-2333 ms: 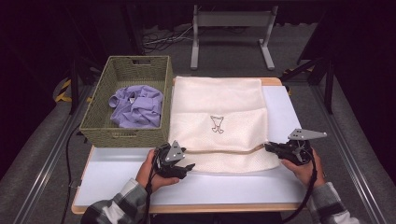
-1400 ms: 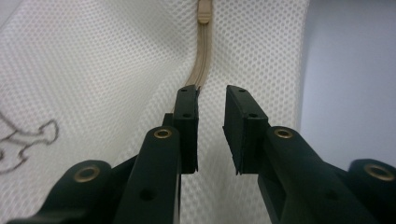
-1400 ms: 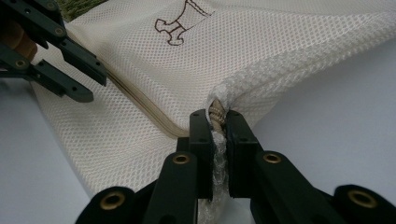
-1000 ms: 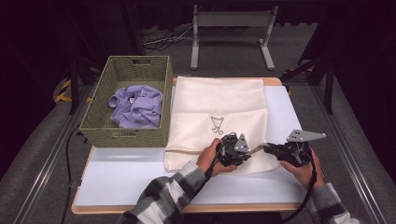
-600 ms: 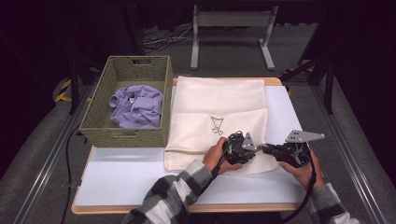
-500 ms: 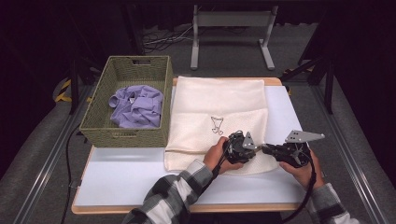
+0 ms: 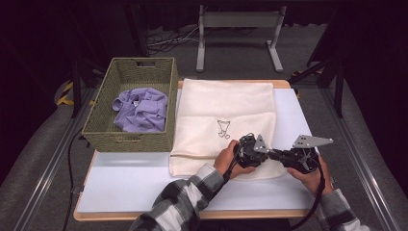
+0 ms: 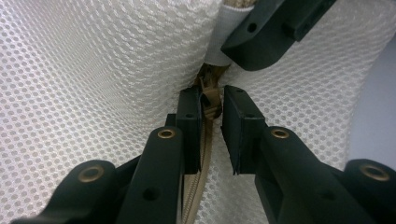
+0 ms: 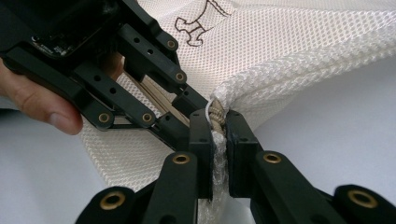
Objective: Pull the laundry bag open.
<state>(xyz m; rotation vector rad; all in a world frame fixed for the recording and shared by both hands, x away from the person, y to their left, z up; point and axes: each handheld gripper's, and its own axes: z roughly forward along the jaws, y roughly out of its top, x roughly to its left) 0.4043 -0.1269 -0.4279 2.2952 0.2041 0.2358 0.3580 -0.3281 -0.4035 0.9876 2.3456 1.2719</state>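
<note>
Right claw [image 9: 218, 135] clamps the white mesh laundry bag [image 7: 226, 108] corner; left claw [image 8: 212, 126], ajar around the tan zipper pull [image 8: 208, 95], should pinch squarely before pulling.

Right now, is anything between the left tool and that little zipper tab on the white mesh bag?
Nothing visible stands in the way. In the left gripper view the left tool has the zipper tab between its jaws with only a small gap each side. The right tool pinches the mesh bag corner just beyond it.
</note>
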